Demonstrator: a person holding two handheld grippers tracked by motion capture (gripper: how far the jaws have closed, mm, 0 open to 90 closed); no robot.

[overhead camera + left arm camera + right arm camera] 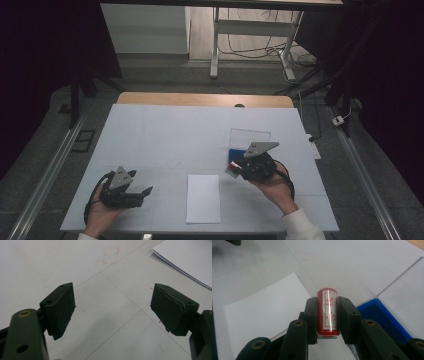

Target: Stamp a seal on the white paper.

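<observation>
My right gripper (327, 312) is shut on a small red stamp (327, 311) with a white label and red characters, its pads pressing on both sides. In the high view the right gripper (235, 166) hovers over the table's right middle, at the edge of a blue ink pad (236, 154). That blue ink pad (382, 317) lies just right of the jaws. A white paper stack (203, 198) rests at the front centre, and the white paper stack (262, 312) lies left of and beneath the stamp. My left gripper (145, 192) rests at the front left, jaws wide apart with nothing between them (112, 312).
A clear plastic lid (249, 137) lies behind the ink pad on the white table cover (165, 135). Faint red marks (110, 257) show on the cover ahead of the left gripper. The paper stack's corner (187, 262) sits at that view's upper right.
</observation>
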